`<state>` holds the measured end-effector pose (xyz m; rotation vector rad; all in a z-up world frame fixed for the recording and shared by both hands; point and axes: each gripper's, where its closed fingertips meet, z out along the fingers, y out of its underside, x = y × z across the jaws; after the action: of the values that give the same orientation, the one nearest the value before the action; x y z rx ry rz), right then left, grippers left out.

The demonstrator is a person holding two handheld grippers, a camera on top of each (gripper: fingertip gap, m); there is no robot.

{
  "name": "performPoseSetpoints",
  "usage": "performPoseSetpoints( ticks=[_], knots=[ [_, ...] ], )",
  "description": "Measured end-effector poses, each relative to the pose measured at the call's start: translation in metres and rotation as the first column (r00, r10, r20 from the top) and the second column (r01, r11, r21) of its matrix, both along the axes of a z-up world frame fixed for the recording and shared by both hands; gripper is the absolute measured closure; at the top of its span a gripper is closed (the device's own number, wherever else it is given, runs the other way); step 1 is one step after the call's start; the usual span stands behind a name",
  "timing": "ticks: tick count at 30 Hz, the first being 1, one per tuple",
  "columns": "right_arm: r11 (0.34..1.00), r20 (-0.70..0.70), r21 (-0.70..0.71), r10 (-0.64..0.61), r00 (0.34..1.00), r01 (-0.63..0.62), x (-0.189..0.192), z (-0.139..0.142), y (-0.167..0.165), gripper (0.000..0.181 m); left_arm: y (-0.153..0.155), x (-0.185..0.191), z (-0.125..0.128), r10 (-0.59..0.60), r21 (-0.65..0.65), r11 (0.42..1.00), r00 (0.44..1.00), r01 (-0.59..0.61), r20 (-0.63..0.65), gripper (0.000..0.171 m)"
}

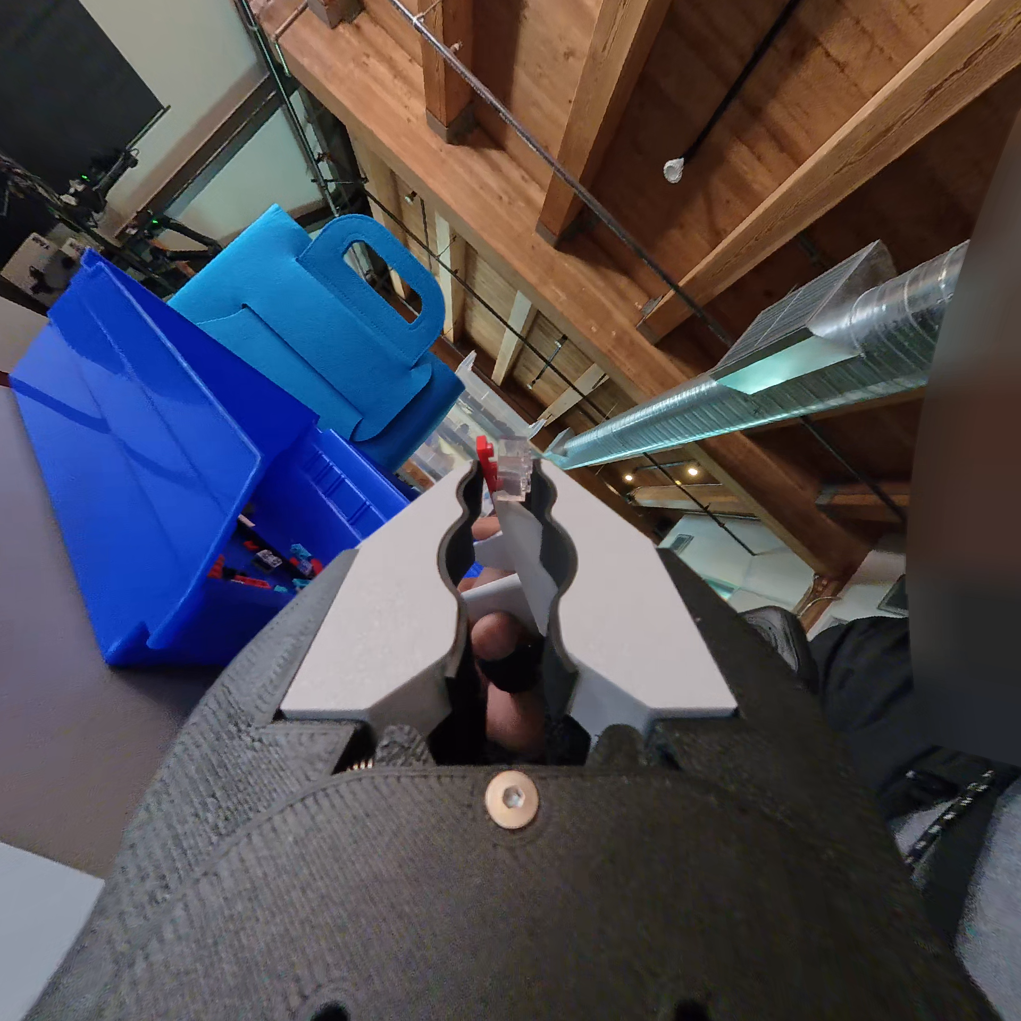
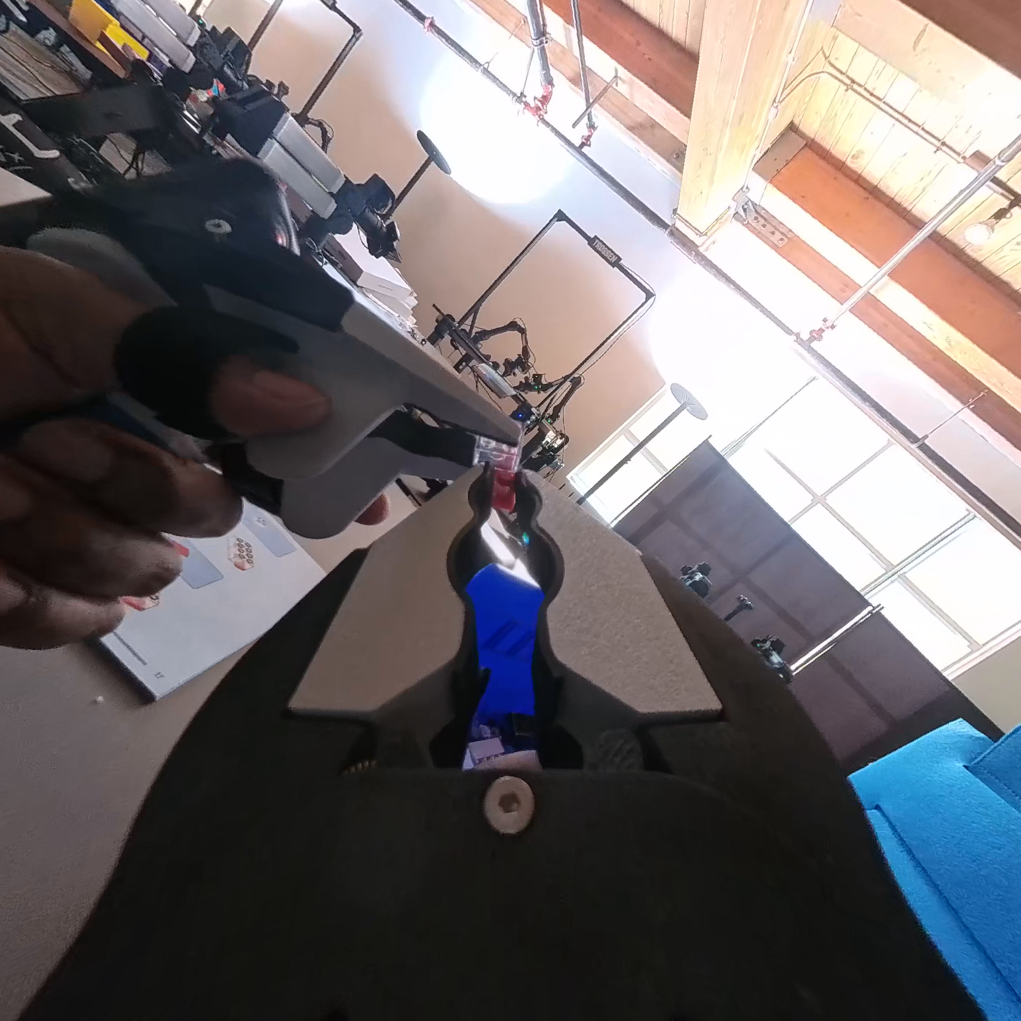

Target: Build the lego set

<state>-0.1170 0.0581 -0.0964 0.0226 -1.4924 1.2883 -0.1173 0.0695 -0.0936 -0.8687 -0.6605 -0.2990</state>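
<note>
My left gripper [image 1: 505, 469] is shut on a clear brick [image 1: 515, 469], held up in the air. A red piece [image 1: 486, 461] sits against the clear brick's left side. My right gripper [image 2: 503, 486] is shut on the red brick [image 2: 504, 491]. In the right wrist view the left gripper [image 2: 486, 450] comes in from the left, held by a hand [image 2: 83, 469], and its clear brick [image 2: 491, 445] touches the top of the red one. Through the left gripper's gap I see a grey finger of the right gripper [image 1: 522, 547] and the hand that holds it [image 1: 508, 707].
A tilted blue bin [image 1: 138, 469] with several loose bricks [image 1: 265, 563] stands on the grey table at the left; it also shows through the right gripper's gap [image 2: 505, 624]. A light-blue felt bag [image 1: 309, 309] stands behind it. An open instruction booklet [image 2: 210, 608] lies on the table. Less than 4 cm separates the two grippers' tips.
</note>
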Motion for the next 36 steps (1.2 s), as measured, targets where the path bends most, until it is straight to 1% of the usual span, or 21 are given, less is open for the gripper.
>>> performPoseSetpoints(
  ticks=[7, 11, 20, 23, 26, 27, 28, 29, 30, 32, 33, 34, 36],
  knots=[
    [1.000, -0.046, -0.005, 0.010, 0.999, -0.010, 0.006, 0.005, 0.000, 0.174, -0.002, 0.005, 0.006, -0.083, 0.142, 0.987, 0.996, 0.079, 0.023, 0.156],
    [1.000, -0.072, -0.003, 0.021, 0.997, -0.021, 0.009, 0.007, 0.000, 0.173, -0.002, 0.007, 0.006, -0.111, 0.170, 0.980, 0.994, 0.106, 0.022, 0.156],
    [0.998, -0.084, -0.011, 0.057, 0.995, -0.058, 0.015, 0.010, -0.001, 0.173, -0.003, 0.013, 0.009, -0.097, 0.106, 0.989, 0.994, 0.102, -0.049, 0.156],
    [0.994, -0.027, -0.043, 0.102, 0.994, -0.103, 0.016, 0.010, -0.001, 0.173, -0.003, 0.014, 0.010, -0.076, 0.056, 0.995, 0.993, 0.081, -0.085, 0.156],
    [0.972, 0.085, -0.114, 0.215, 0.973, -0.205, 0.019, 0.010, -0.003, 0.171, -0.005, 0.014, 0.011, -0.035, -0.021, 0.999, 0.990, 0.032, -0.139, 0.156],
    [0.952, 0.137, -0.151, 0.286, 0.948, -0.266, 0.022, 0.011, -0.004, 0.168, -0.007, 0.013, 0.011, -0.016, -0.057, 0.998, 0.986, 0.006, -0.165, 0.156],
    [0.920, 0.200, -0.203, 0.373, 0.906, -0.334, 0.027, 0.012, -0.006, 0.163, -0.009, 0.014, 0.013, 0.003, -0.095, 0.995, 0.980, -0.023, -0.198, 0.156],
    [0.880, 0.268, -0.273, 0.458, 0.848, -0.389, 0.031, 0.015, -0.006, 0.159, -0.010, 0.014, 0.013, 0.020, -0.143, 0.988, 0.971, -0.055, -0.239, 0.156],
    [0.839, 0.328, -0.353, 0.526, 0.785, -0.415, 0.031, 0.019, -0.005, 0.156, -0.011, 0.015, 0.013, 0.031, -0.206, 0.974, 0.957, -0.094, -0.289, 0.156],
    [0.762, 0.409, -0.484, 0.632, 0.658, -0.431, 0.028, 0.027, 0.000, 0.152, -0.010, 0.018, 0.010, 0.037, -0.344, 0.920, 0.915, -0.188, -0.402, 0.156],
    [0.733, 0.444, -0.517, 0.671, 0.594, -0.441, 0.028, 0.028, 0.000, 0.151, -0.010, 0.020, 0.009, 0.028, -0.398, 0.887, 0.888, -0.234, -0.458, 0.156],
    [0.719, 0.471, -0.537, 0.689, 0.551, -0.441, 0.026, 0.028, 0.001, 0.151, -0.009, 0.023, 0.008, 0.011, -0.434, 0.861, 0.864, -0.265, -0.504, 0.156],
    [0.696, 0.501, -0.547, 0.717, 0.484, -0.465, 0.028, 0.026, 0.002, 0.151, -0.007, 0.030, 0.011, -0.017, -0.456, 0.843, 0.832, -0.287, -0.555, 0.156]
  ],
)
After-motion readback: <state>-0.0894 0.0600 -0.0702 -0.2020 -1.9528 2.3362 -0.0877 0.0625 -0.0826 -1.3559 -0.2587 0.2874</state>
